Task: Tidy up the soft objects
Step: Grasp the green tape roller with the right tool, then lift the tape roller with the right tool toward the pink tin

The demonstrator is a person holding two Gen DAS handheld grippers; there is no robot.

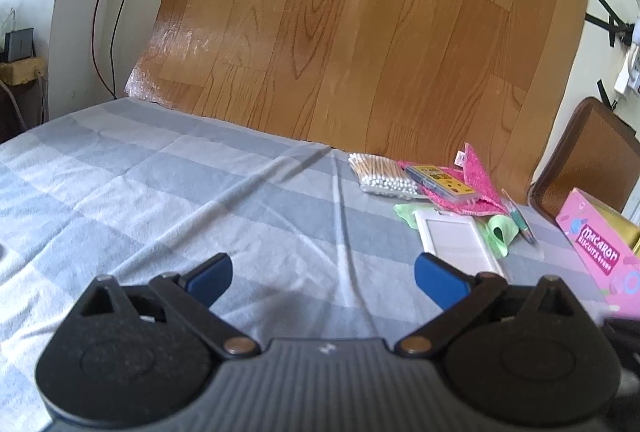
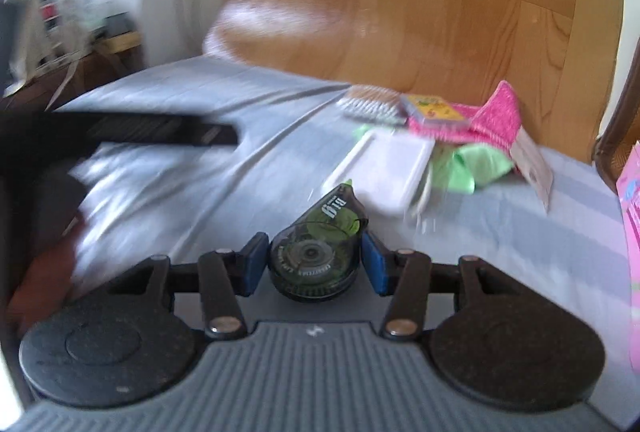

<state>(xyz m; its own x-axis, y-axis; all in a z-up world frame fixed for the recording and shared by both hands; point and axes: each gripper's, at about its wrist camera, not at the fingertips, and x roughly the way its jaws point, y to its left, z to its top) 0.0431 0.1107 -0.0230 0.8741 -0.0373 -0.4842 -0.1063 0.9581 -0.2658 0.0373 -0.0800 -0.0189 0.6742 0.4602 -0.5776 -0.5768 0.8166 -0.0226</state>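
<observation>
The right gripper (image 2: 314,264) is closed on a correction tape (image 2: 316,252), pinched at its round sides, so it could slip out or rotate if moved quickly. The left gripper (image 1: 322,280) is wide open and holds nothing, over the surface (image 1: 160,191). Near the far right corner, the green cloth (image 1: 500,232) lies under a white case (image 1: 456,240), and the pink cloth (image 1: 476,179) under a yellow box (image 1: 442,181); pulling either cloth could throw these off.

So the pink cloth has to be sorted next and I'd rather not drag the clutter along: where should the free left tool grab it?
Take the pink fuzzy cloth by its raised pointed corner at the back, coming from above. That corner stands clear, while the yellow flat case lies on its flat part and the pack of cotton swabs sits at its left edge. The left tool is open and empty.
</observation>
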